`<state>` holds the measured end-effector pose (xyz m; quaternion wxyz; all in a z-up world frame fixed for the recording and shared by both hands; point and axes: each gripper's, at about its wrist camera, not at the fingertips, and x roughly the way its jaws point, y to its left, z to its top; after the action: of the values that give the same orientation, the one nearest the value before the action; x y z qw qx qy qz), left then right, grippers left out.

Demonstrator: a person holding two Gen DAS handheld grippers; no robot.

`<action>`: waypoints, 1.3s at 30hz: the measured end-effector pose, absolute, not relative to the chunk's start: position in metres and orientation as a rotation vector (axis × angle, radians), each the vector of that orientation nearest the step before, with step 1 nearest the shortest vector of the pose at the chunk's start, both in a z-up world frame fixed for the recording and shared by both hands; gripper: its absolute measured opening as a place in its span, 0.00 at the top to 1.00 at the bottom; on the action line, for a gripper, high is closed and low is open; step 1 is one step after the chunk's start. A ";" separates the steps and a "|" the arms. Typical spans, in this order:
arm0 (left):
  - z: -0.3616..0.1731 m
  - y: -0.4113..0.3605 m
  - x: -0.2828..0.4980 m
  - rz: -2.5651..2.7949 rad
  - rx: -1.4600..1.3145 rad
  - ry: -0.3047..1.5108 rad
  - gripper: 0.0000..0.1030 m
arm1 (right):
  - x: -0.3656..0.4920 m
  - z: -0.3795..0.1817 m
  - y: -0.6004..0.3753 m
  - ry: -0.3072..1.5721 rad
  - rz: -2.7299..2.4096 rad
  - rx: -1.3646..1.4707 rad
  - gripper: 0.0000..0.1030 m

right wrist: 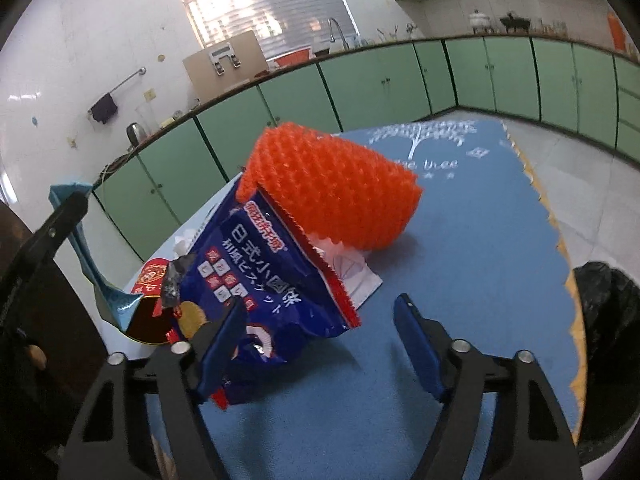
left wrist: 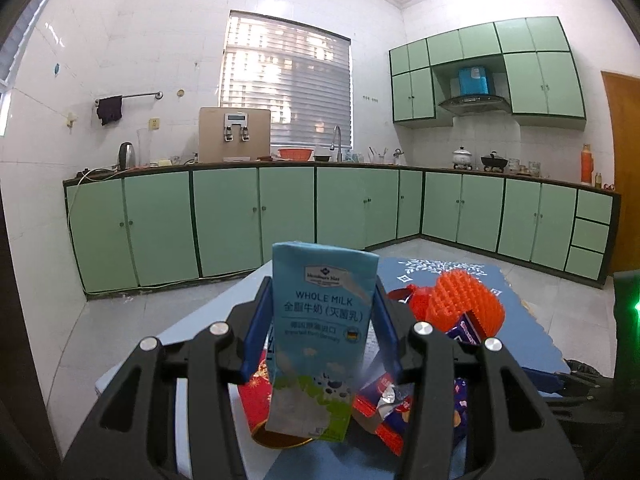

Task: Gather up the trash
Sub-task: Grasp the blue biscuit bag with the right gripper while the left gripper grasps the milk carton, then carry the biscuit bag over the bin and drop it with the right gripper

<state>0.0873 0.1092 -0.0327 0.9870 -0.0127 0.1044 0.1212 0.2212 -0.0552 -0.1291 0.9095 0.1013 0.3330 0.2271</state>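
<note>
My left gripper (left wrist: 322, 300) is shut on a blue whole-milk carton (left wrist: 320, 320) and holds it upright above the table; the carton also shows at the left of the right wrist view (right wrist: 86, 248). My right gripper (right wrist: 320, 316) is open low over the blue mat, its left finger (right wrist: 224, 344) against a dark blue snack bag (right wrist: 264, 280). An orange foam fruit net (right wrist: 336, 184) lies on top of the bag and shows in the left wrist view (left wrist: 460, 300). A red round lid (right wrist: 154, 312) and torn wrappers (left wrist: 384, 404) lie beside the bag.
A blue tablecloth (right wrist: 480, 240) covers the table. A black trash bag (right wrist: 604, 320) hangs at the table's right edge. White paper (right wrist: 356, 272) lies under the net. Green kitchen cabinets (left wrist: 280, 216) line the far walls.
</note>
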 end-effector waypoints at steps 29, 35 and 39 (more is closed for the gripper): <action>-0.026 0.059 0.082 0.079 0.000 0.211 0.56 | 0.177 -0.057 -0.138 0.513 0.367 0.174 0.85; -0.026 0.023 0.087 -0.027 -0.015 0.213 0.56 | 0.170 -0.050 -0.181 0.481 0.256 0.191 0.85; -0.026 -0.010 0.096 -0.116 -0.032 0.216 0.56 | 0.166 -0.050 -0.218 0.471 0.161 0.198 0.85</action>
<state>0.0959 -0.0102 -0.0261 0.9924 -0.0158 0.1076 -0.0580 0.1664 -0.2178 -0.0500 0.9643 0.0979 0.2329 0.0794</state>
